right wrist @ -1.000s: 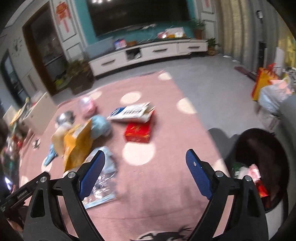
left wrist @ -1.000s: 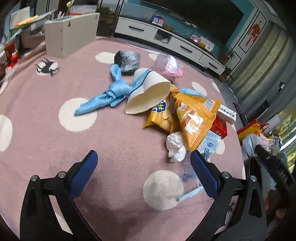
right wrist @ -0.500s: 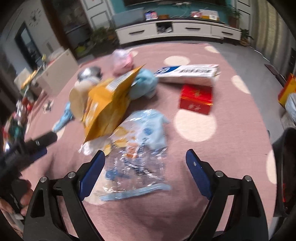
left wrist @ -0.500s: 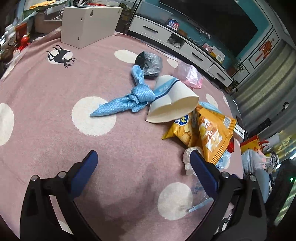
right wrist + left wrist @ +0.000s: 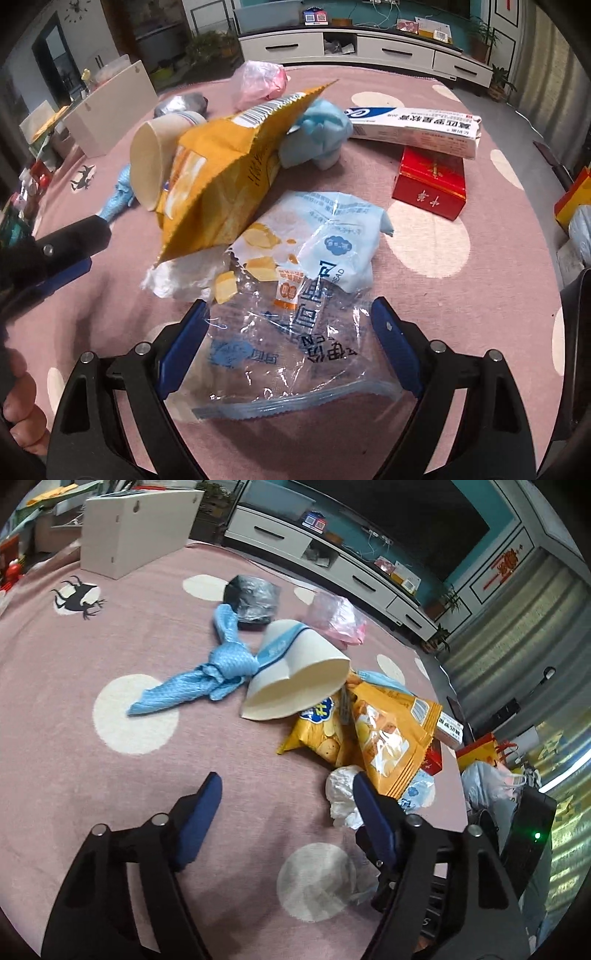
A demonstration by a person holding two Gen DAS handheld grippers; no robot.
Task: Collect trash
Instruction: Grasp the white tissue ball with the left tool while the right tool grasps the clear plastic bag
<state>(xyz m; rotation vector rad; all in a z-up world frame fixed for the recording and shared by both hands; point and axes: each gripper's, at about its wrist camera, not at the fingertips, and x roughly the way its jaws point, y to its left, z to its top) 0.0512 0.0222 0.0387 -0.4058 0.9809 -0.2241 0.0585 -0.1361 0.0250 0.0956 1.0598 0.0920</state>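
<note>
Trash lies heaped on a pink dotted rug (image 5: 74,664): a yellow chip bag (image 5: 388,738) (image 5: 229,173), a paper cup (image 5: 303,672) on its side, a knotted blue cloth (image 5: 199,679), a white tissue (image 5: 341,794) (image 5: 184,275) and a clear plastic bag (image 5: 295,332). My left gripper (image 5: 288,805) hangs over bare rug just left of the tissue. Its jaws are closing with nothing between them. My right gripper (image 5: 290,325) is open and straddles the clear plastic bag, its pads apart from it.
A red box (image 5: 430,182) and a long white carton (image 5: 413,127) lie behind the bag, with a pink bag (image 5: 338,618) and a black foil pack (image 5: 253,600) further back. A white box (image 5: 136,528) stands at the rug's far left. A hand (image 5: 18,406) shows at the lower left.
The left jaws have narrowed over the rug. The right gripper swung left and down from beside the dark bin to the clear plastic bag, which now lies between its fingers.
</note>
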